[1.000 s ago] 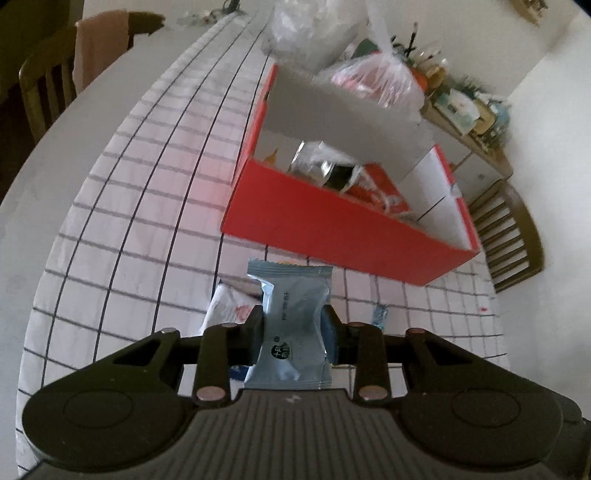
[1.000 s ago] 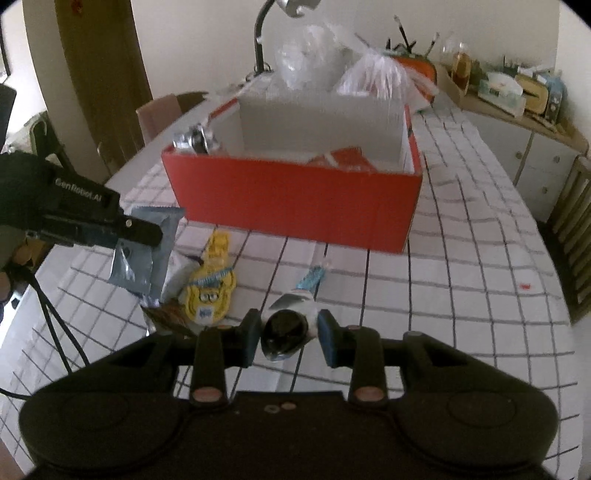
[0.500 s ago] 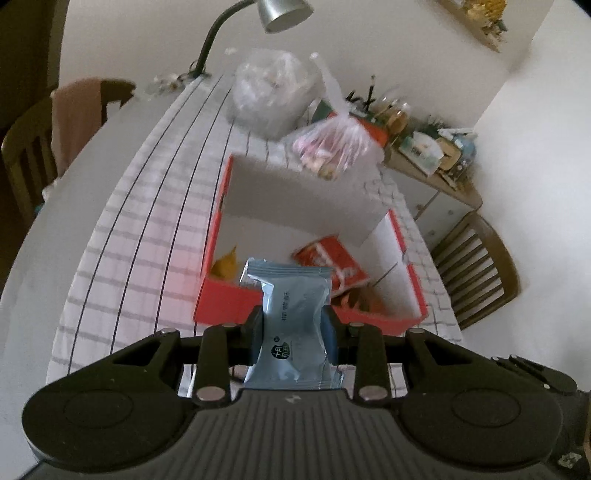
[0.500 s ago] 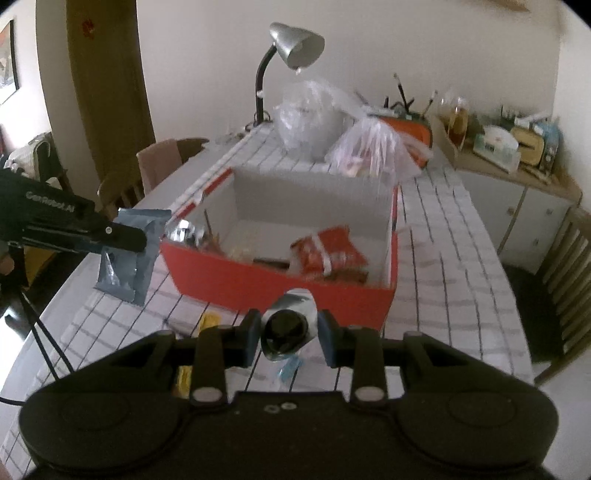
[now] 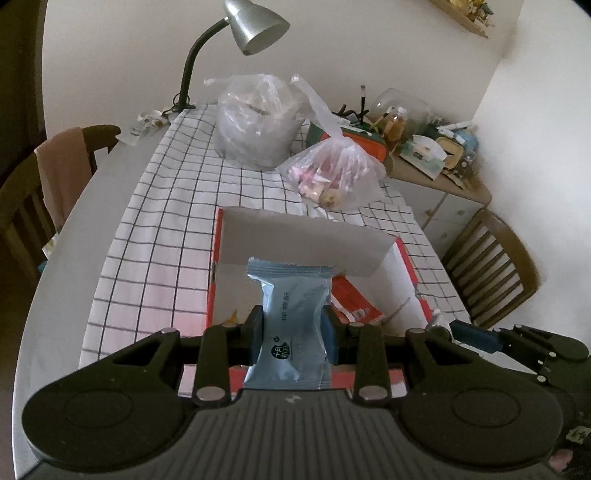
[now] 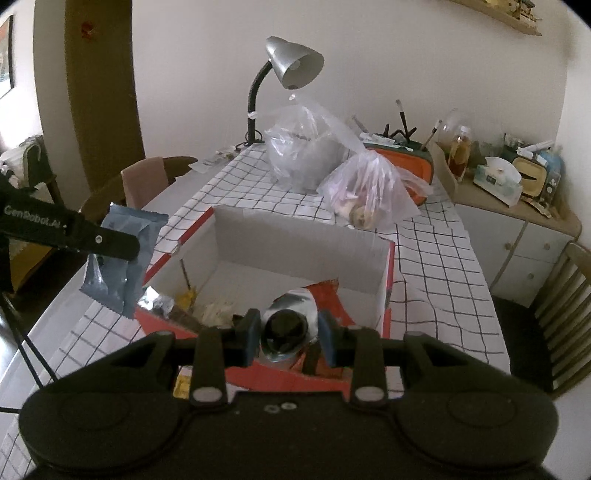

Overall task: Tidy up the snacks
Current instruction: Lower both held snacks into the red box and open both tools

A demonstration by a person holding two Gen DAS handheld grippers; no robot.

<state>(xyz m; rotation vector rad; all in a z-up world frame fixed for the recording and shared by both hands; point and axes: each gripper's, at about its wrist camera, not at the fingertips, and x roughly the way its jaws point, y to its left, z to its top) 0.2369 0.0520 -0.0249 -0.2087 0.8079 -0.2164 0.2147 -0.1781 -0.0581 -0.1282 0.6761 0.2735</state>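
Observation:
My left gripper [image 5: 291, 334] is shut on a light blue snack packet [image 5: 291, 314] and holds it above the near edge of the red cardboard box [image 5: 212, 295]. The same packet [image 6: 122, 258] hangs from the left gripper at the left of the right wrist view, beside the box's left wall. My right gripper [image 6: 290, 332] is shut on a silver foil snack packet [image 6: 291, 321] over the box's [image 6: 384, 306] near wall. Inside the box lie a red snack bag [image 5: 352, 299] and several other wrappers [image 6: 192, 306].
Two clear plastic bags [image 5: 258, 122] [image 5: 332, 173] and a desk lamp [image 5: 251, 26] stand behind the box on the checked tablecloth [image 5: 162, 236]. Wooden chairs [image 5: 491, 266] [image 5: 44, 184] flank the table. A cluttered sideboard [image 6: 517, 192] is at the right.
Both grippers have risen and moved forward with their packets, from table level in front of the box to above its near edge. The box interior has come into view.

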